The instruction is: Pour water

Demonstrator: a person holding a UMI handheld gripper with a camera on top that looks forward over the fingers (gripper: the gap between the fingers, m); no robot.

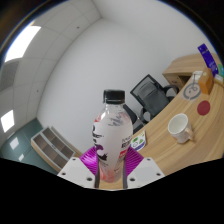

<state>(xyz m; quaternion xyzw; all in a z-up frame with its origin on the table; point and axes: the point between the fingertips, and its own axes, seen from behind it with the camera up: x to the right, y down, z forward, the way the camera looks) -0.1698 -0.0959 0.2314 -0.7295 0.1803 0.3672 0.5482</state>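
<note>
You're holding the bottle [111, 140] in the claw [111, 168], both pads pressing its sides, and the whole scene is tilting hard. The black cap [114, 97] is looking like it's on, so nothing will be pouring until it's off. The cup [179, 127] is sitting on the counter [200, 135], well apart from the bottle. You're risking a slip here: the grip is low on a tall bottle, and any spill lands on the counter.

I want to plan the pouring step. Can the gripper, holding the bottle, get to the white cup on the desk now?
Probably yes. The gripper holds the bottle, and nothing visible stands between it and the white cup on the desk.
</note>
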